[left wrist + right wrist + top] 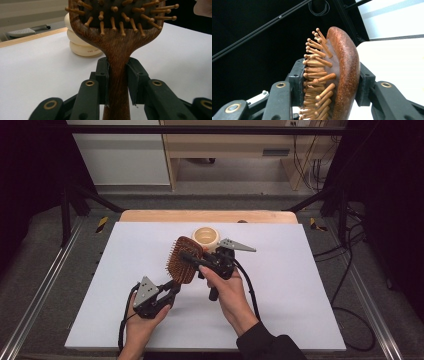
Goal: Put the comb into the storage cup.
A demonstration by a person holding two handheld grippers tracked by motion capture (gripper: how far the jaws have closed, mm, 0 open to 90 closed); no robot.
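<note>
Both tongs, left (172, 289) and right (192, 257), clamp the hairbrush (183, 260).

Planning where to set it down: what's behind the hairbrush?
Behind the hairbrush stands a cream ribbed cup on the white table; the brush head covers the cup's right side.

Small reddish capital letters reading "THE", then an unreadable word, on the cream ribbed ceramic pot (82, 47), left of centre.

Dark reddish wood on the hairbrush (117, 53), grain plain, back polished to a soft gloss, pins of paler smooth wood. Matt black plastic with brass rivets on the left tongs (117, 82). Behind the hairbrush, glossy cream ceramic cup (205, 237); beneath, matt white surface (300, 285).
</note>
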